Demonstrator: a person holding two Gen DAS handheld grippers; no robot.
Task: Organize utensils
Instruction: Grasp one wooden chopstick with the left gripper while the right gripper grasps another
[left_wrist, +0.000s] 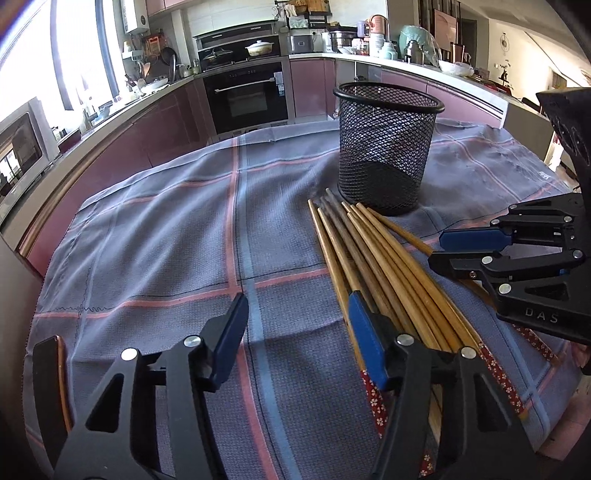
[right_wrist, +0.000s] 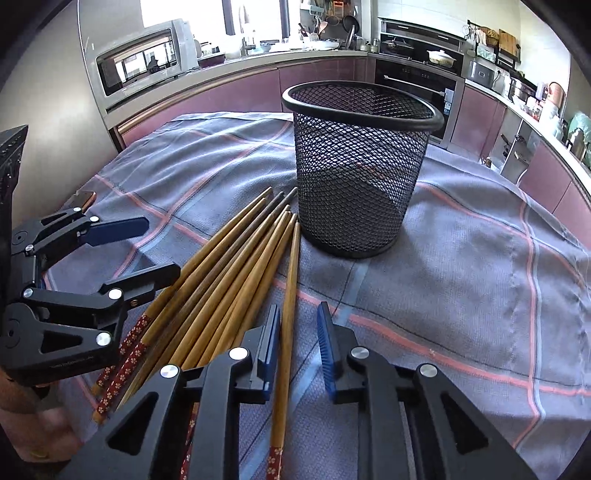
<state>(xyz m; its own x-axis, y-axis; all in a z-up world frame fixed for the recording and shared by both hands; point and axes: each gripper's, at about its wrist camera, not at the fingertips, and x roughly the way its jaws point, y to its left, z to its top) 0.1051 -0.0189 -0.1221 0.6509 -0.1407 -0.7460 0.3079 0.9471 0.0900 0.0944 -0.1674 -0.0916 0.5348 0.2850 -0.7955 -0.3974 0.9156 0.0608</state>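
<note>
Flanking chopsticks (right_wrist: 236, 273), bare cloth (right_wrist: 461, 295) rightward

Mesh basket (right_wrist: 360, 173) upright on the tablecloth (right_wrist: 480, 266), upper centre of the right wrist frame; chopsticks (right_wrist: 236, 266) fanned flat on the cloth at lower left of it, tips nearest its base; oven (left_wrist: 245, 98) behind, upper centre of the left wrist frame.
</note>
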